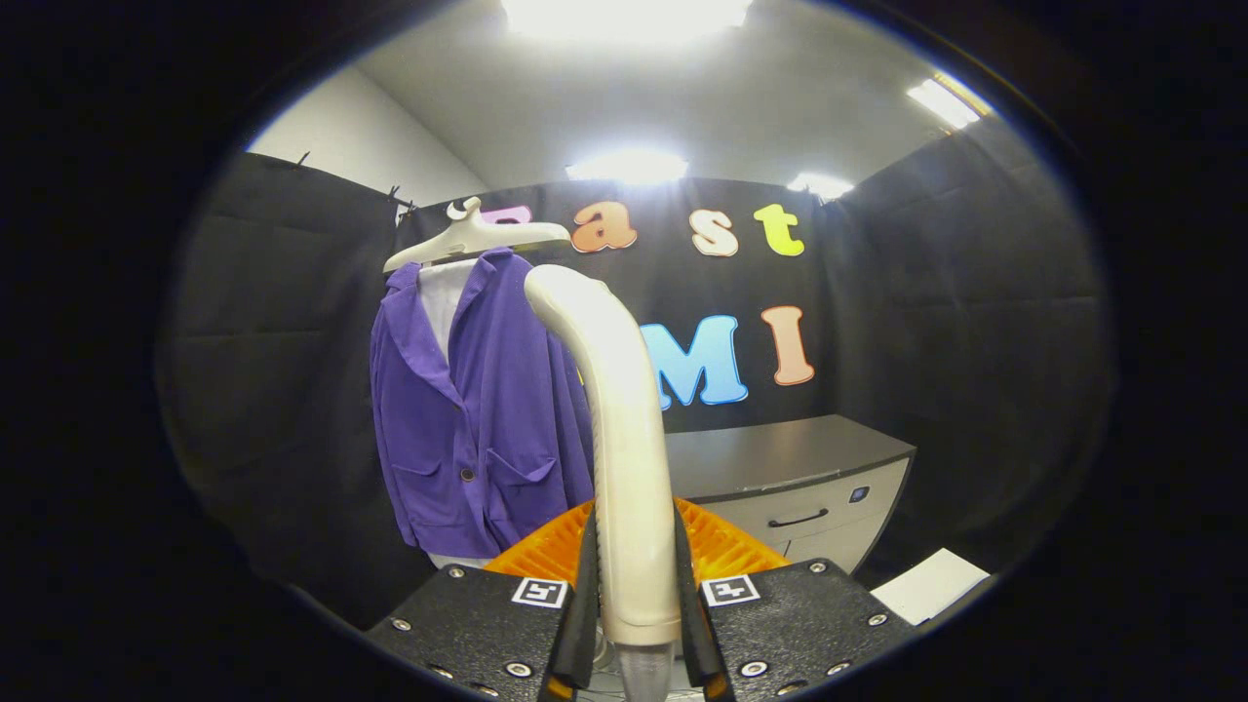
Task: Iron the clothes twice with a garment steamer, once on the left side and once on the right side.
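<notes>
Gripper view: gripper (634,614) fingers clamped on the garment steamer (619,448), one finger on each side of its lower handle, both pressing. The steamer's pale glossy body rises between the fingers and curves forward at the top toward the purple jacket (478,419).

The jacket hangs on a white hanger (468,239) against the booth's black wall, ahead of the fingers and off to the left, apart from the steamer head, no contact yet. A white shirt layer shows at the collar. An orange tray (726,546) sits just beyond the fingers, with a grey cabinet (790,468) further back on the right and a white sheet (931,585) beside it.

Handling, my read:
- The steamer shell is hard, smooth plastic and likely slippery, so a firm hold low on the handle makes sense.
- The long body could be top-heavy and twist in the grip.
- The jacket is soft and light and will swing on the hanger if pushed, so light strokes down the panel.

Neither side looks ironed yet.
</notes>
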Demonstrator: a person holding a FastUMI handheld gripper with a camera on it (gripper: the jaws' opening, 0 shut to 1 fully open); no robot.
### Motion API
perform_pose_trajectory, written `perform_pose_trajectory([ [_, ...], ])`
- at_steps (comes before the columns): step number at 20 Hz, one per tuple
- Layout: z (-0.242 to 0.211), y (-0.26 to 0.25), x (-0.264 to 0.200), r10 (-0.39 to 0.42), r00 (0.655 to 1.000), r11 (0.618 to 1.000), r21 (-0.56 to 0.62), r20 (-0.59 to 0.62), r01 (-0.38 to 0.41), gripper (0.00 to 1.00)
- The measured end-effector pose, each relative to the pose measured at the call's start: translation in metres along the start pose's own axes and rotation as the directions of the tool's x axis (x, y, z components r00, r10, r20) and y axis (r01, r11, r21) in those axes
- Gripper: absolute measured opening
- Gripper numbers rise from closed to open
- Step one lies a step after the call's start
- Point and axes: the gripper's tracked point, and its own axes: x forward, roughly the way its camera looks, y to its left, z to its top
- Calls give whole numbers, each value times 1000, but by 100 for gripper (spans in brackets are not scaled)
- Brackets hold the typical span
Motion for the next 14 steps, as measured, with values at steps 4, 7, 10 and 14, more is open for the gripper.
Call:
perform_pose_trajectory([
  [4, -7, 2, -2, 5, 1000, 1000, -16, 2, -5, 36],
  [7, -7, 2, -2, 4, 1000, 1000, -11, 8, -4, 36],
  [10, -8, 2, -1, 6, 1000, 1000, -8, 3, -6, 37],
  [14, -18, 7, -2, 24, 998, 1000, 11, -55, -24, 37],
])
